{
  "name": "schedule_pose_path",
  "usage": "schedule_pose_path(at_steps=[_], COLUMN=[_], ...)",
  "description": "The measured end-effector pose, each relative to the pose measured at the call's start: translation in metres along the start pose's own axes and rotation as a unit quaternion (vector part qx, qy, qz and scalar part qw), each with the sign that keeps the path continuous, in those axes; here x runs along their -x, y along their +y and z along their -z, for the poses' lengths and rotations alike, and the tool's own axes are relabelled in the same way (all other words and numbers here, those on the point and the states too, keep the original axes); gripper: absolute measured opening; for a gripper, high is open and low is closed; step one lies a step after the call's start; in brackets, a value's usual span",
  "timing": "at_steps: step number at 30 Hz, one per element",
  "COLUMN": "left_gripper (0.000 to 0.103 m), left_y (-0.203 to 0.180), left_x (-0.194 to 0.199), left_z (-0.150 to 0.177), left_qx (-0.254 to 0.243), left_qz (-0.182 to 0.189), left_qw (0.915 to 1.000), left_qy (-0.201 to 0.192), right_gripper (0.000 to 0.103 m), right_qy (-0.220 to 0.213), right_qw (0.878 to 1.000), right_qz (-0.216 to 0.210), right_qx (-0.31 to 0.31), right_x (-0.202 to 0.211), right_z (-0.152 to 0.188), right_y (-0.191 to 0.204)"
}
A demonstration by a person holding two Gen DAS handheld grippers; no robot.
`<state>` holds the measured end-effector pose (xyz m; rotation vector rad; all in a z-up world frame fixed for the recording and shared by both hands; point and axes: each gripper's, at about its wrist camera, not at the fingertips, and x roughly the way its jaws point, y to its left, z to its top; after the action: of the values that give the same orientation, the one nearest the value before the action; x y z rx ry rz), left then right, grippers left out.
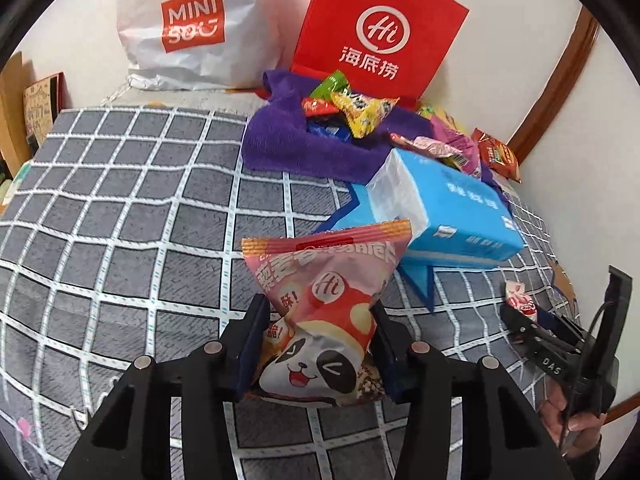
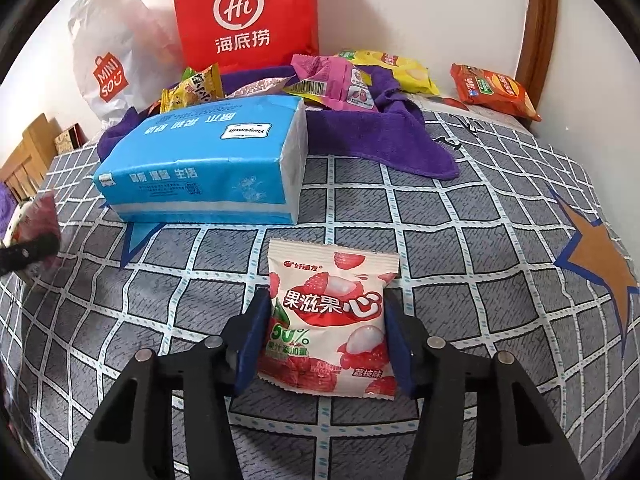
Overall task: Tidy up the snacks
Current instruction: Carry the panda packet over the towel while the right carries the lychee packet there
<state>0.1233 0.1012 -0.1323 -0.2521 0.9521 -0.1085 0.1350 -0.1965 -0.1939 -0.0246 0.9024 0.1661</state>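
Both tongs are angled downward over the bed point(image 2: 480, 216) — the panda packet point(image 1: 320, 320) is clamped in the left tongs point(image 1: 318, 344); the lychee packet point(image 2: 328, 316) is clamped in the right tongs point(image 2: 324, 340).

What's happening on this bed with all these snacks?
A person is sorting snacks with two tools. The left hand-held gripper is clamped on a pink panda snack packet; the right hand-held gripper grips a lychee gummy packet. More snacks lie on a purple towel behind a blue tissue pack.

"MINISO" on white bag point(image 1: 192, 28)
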Motion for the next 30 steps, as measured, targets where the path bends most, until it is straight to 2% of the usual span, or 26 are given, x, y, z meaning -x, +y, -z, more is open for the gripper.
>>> schedule_pose_path(at_steps=[2,4,14,17,30], left_gripper=[0.046,0.046,0.046,0.046,0.046], left_y=[-0.003,-0.007,-0.047,-0.058,-0.079], left_x=[0.006,0.013,0.033,0.036,0.044], left_z=[-0.002,-0.005,-0.024,-0.037,-0.112], left_qx=[-0.002,-0.006,-0.029,-0.039,-0.070], left_qz=[0.005,0.011,0.062,0.071,0.049], left_qw=[1.0000,0.9999,0.9976,0.9966,0.9944], left_qy=[-0.001,-0.003,-0.010,-0.014,-0.062], right_gripper=[0.053,0.053,0.053,0.053,0.053], right_qy=[0.008,0.008,-0.034,-0.039,-0.063], right_qw=[1.000,1.000,0.998,0.998,0.998], right_qz=[-0.004,-0.026,-0.061,-0.057,-0.030], right_qx=[0.005,0.002,0.003,0.011,0.003], right_x=[0.003,0.011,0.062,0.069,0.065], right_z=[-0.001,-0.004,-0.034,-0.043,-0.120], right_y=[0.001,0.000,0.012,0.019,0.015])
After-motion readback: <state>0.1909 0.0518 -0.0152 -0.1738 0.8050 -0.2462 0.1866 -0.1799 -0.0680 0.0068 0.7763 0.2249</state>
